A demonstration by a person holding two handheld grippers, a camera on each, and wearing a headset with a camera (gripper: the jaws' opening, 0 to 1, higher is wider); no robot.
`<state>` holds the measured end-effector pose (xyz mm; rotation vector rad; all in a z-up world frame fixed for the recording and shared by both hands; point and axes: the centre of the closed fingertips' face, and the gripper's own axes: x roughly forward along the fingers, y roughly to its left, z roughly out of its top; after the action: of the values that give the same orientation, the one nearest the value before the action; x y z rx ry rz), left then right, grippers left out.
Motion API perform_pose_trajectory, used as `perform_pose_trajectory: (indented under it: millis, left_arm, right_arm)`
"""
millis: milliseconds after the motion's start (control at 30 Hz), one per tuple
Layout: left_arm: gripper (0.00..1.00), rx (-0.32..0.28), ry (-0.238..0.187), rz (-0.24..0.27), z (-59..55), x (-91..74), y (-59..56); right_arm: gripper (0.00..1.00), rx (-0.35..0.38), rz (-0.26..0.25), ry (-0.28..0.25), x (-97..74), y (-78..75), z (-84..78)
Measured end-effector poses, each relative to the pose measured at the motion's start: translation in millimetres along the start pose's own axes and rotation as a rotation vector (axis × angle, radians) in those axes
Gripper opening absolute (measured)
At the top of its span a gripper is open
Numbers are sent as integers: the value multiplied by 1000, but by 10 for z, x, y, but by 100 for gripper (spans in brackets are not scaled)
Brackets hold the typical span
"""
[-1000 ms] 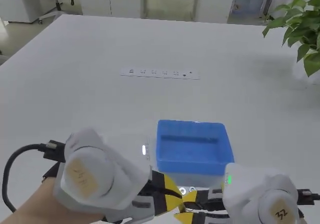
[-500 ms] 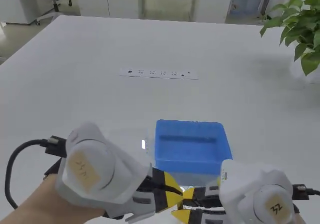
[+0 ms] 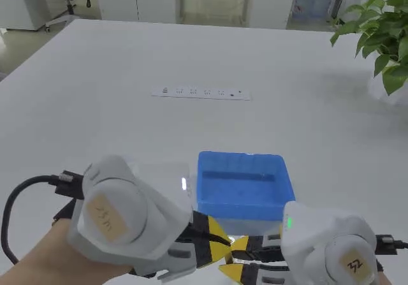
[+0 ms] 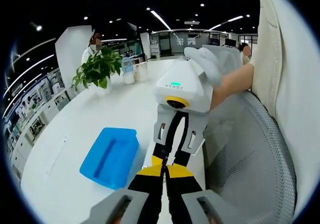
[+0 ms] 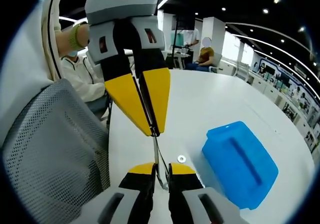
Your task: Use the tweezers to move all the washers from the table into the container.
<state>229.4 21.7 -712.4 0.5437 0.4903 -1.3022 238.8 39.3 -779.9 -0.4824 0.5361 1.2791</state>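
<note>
**Head view:** There is one white desk (image 3: 95, 74). One blue container (image 3: 244, 186) sits close to the desk's near edge, a little right of the middle. One white power strip (image 3: 201, 93) lies farther back, around the middle of the desk. One green plant (image 3: 382, 30) stands by the far right corner. Two grippers are low down at the near edge, just in front of the container. The left gripper (image 3: 223, 247) and the right gripper (image 3: 241, 263) point at each other, and their tips almost touch.

**Left gripper view:** The left gripper's two yellow-tipped jaws sit close together. The right gripper faces them, tip to tip. The container is on the desk off to one side of the grippers. One mesh chair (image 4: 250, 154) is on the other side, past the desk's near edge.

**Right gripper view:** One pair of thin metal tweezers (image 5: 157, 156) runs from between the right gripper's two jaws up to the left gripper's yellow tips. Both grippers are pinched closed on the tweezers, one at each end. One small washer (image 5: 181, 159) lies flat on the desk near the near edge. It is just beside the tweezers, between them and the container, and apart from both.
</note>
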Motion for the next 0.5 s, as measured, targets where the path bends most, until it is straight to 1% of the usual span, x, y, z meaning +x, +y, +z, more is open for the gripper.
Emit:
perform_pose_trajectory:
  millis: [33, 67, 100, 200, 300, 367, 467, 500]
  left_arm:
    - [0, -1, 9, -5, -21, 10, -5]
    - [0, -12, -2, -14, -4, 10, -20]
    - [0, -15, 1, -13, -6, 11, -18]
    - [0, 1, 10, -17, 3, 16, -31]
    - [0, -3, 8, -24, 24, 32, -15]
    - [0, 0, 14, -23, 39, 44, 5]
    - [0, 10, 27, -21, 45, 51, 20]
    - [0, 13, 29, -21, 46, 52, 21]
  right_arm:
    - [6, 11, 11, 5, 14, 15, -23]
    - [6, 10, 4, 8, 26, 8, -42]
    - [6, 11, 4, 10, 31, 11, -51]
    - [7, 13, 4, 12, 27, 15, -53]
    - [7, 9, 5, 16, 22, 13, -49]
    - [7, 10, 6, 11, 0, 8, -10]
    - [8, 8, 6, -24, -51, 12, 104]
    - [7, 5, 5, -25, -66, 8, 116]
